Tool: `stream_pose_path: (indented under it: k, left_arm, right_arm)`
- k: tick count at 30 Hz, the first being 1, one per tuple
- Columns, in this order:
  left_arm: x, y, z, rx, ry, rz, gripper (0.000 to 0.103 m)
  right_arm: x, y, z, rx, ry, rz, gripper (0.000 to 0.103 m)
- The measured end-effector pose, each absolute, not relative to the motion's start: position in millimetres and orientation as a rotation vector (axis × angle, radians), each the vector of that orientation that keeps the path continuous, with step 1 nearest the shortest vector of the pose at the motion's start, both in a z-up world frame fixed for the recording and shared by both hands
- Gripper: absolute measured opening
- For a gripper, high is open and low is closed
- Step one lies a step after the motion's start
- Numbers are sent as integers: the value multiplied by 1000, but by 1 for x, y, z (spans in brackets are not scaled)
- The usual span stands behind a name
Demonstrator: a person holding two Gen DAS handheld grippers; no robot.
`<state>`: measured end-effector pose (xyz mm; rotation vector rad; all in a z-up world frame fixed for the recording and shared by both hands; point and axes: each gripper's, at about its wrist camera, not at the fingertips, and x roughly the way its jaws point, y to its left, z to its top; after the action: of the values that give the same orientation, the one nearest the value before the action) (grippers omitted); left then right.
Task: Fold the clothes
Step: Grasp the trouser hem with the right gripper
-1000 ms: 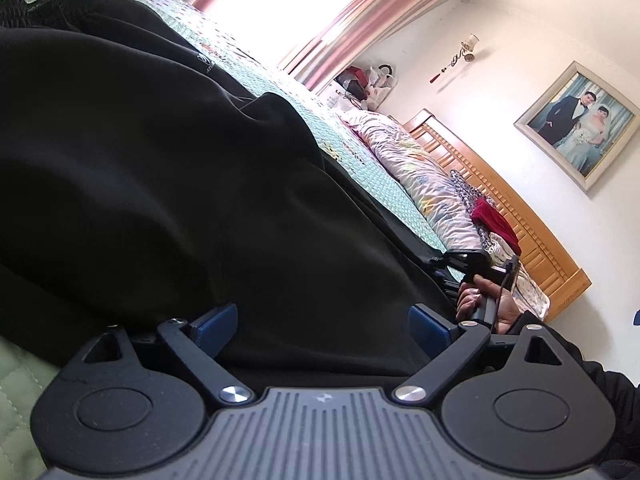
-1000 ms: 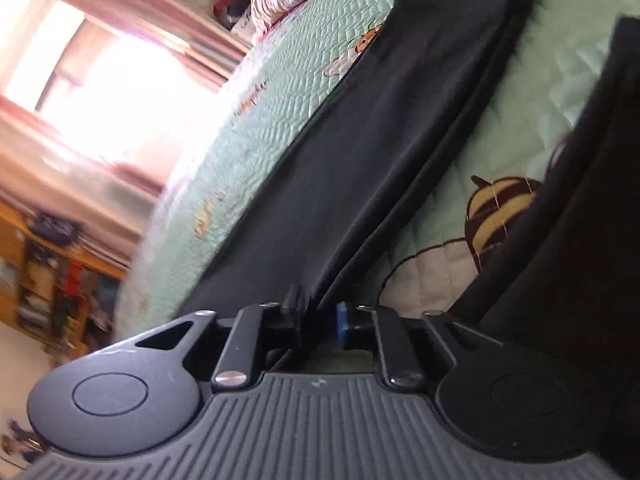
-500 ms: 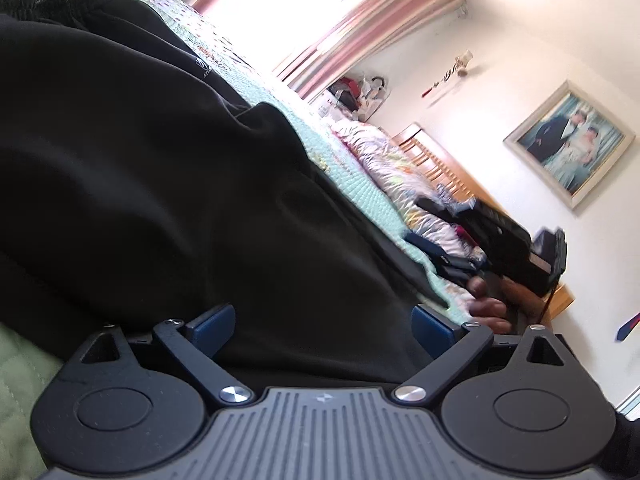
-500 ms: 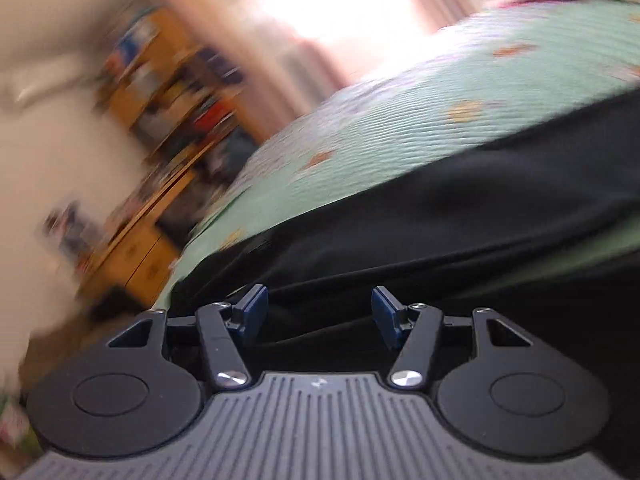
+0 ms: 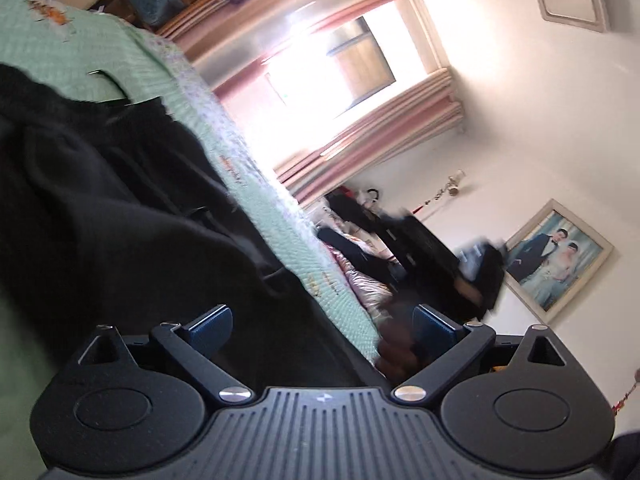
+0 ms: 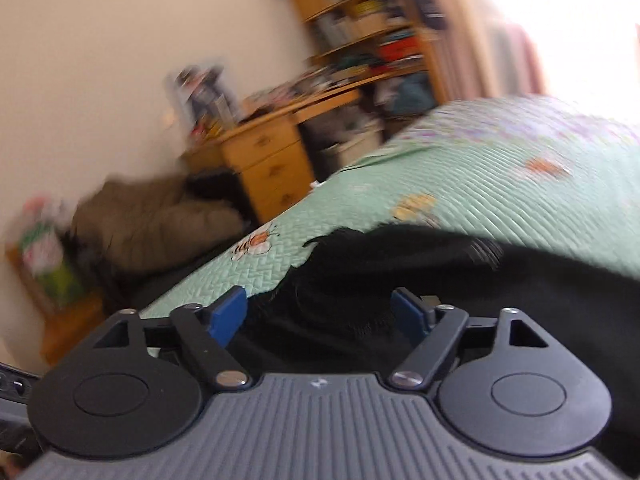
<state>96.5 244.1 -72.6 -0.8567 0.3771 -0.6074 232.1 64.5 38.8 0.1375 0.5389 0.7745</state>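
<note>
A black garment (image 5: 120,220) lies heaped across a green quilted bedspread (image 6: 460,184), where a person working two hand-held grippers is partway through folding it. The right gripper (image 6: 320,312) hangs just above the bunched dark cloth near the bed's edge, its jaws opening and its blue pads (image 6: 228,312) clear of the fabric: cloth shows behind the gap, but nothing is pinched. The left gripper (image 5: 320,324) points roughly level along the bed with its jaws spread wide and empty, the garment's near edge lying below and beyond them rather than between the pads. In the left wrist view the right gripper also appears as a dark blur over the bed, with the person's hand (image 5: 396,344) close beside the left gripper's fingers. Judged from this, the step in hand looks like a re-grip between folds, and doing it well probably means picking one clean edge or corner on each side instead of biting into the heap, where several layers could come up together. Lowering each gripper until a single hem sits between the pads, then closing fully before lifting, should keep the fold square. The cloth is limp and dark, so its layers are hard to tell apart; a wooden desk (image 6: 264,152) stands beyond the bed.
</note>
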Motion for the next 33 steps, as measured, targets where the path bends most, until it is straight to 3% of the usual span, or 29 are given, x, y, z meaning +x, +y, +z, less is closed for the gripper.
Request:
stream_pose_path:
  k: [4, 9, 15, 22, 24, 26, 27, 33]
  left_arm:
    - [131, 203, -71, -717, 395, -462, 97]
    - [144, 167, -81, -675, 404, -316, 97]
    - [152, 185, -91, -713, 461, -369, 97]
    - [162, 208, -93, -778, 494, -439, 96]
    - [166, 212, -96, -779, 501, -461, 96]
    - [162, 213, -96, -767, 506, -474, 96]
    - [160, 214, -97, -763, 507, -475, 96]
    - [154, 218, -101, -759, 492, -513, 99]
  right_arm:
    - [302, 129, 58, -140, 588, 738, 89]
    - [365, 240, 60, -449, 677, 532, 89]
    - [420, 353, -9, -826, 788, 294, 88]
    - [473, 353, -56, -979, 1011, 99, 89]
    - [474, 350, -67, -1021, 1052, 88, 76]
    - [475, 348, -73, -1024, 1048, 87, 31]
    - [475, 347, -75, -1030, 1022, 80, 22]
    - [512, 347, -49, -815, 868, 22, 13]
